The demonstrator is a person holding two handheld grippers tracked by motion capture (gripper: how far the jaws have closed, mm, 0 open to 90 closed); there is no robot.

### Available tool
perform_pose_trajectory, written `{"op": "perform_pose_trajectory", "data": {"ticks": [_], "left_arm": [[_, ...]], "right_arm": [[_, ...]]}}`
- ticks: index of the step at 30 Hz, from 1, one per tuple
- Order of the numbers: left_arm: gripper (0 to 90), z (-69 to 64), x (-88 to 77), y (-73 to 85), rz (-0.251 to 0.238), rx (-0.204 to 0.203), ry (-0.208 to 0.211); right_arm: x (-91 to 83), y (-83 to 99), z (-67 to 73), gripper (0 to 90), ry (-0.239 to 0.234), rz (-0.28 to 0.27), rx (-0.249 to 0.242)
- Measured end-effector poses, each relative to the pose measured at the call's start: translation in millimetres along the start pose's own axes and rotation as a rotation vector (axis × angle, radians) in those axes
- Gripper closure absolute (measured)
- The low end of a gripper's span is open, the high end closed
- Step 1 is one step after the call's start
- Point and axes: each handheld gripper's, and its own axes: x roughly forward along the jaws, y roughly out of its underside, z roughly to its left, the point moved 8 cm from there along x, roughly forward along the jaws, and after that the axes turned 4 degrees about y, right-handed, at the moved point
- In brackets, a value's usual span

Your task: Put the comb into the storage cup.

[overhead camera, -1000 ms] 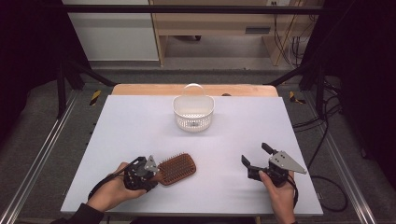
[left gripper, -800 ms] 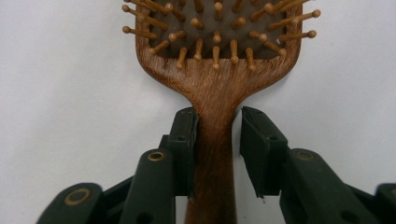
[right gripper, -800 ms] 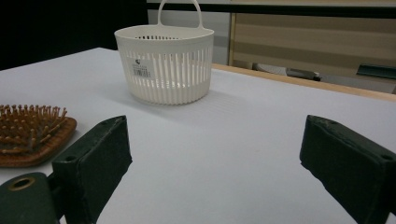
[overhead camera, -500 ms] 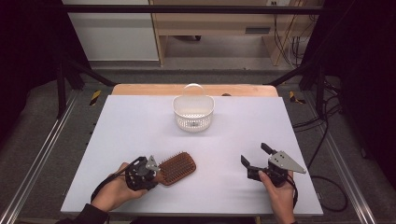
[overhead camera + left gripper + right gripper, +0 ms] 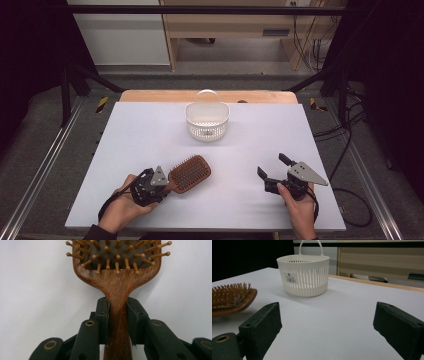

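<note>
Since the stiff, light wooden hairbrush (image 5: 117,272) is clamped at its narrow handle by the left gripper (image 5: 117,322), it should lift steadily; the right gripper (image 5: 272,167), at its 3 o'clock, gapes empty.

We saw a grained wooden hairbrush (image 5: 117,287), a white slotted plastic basket (image 5: 304,275) and a matt pale table (image 5: 150,135)

A pale counter (image 5: 150,130) stands on grey floor (image 5: 45,150). Beyond it, a wooden cabinet (image 5: 235,25) meets a white wall (image 5: 120,35); cables (image 5: 305,30) hang at right.

bare table (image 5: 150,130) all round, white basket (image 5: 207,120) standing mid-rear, hairbrush (image 5: 190,173) near front-left
</note>
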Motion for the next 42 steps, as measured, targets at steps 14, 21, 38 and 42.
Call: {"op": "perform_pose_trajectory", "data": {"ticks": [14,21,38,42], "left_arm": [[72.2,0.8,2.7,-44.3,-0.399,-0.021,-0.121],[72.2,5.9,9.3,-52.5,-0.474,-0.031,-0.170],[72.2,-4.2,6.9,-50.0,-0.573,-0.070,-0.180],[72.2,-5.9,5.3,-51.1,-0.581,-0.056,-0.197]], "right_arm": [[8.7,-6.2,28.8,4.9,-0.090,-0.026,0.064],[21.9,-12.7,53.4,5.3,-0.148,-0.014,0.086],[56.8,-52.6,117.3,7.3,-0.316,-0.028,0.286],[59.4,-59.0,127.2,7.9,-0.338,-0.019,0.274]]}}
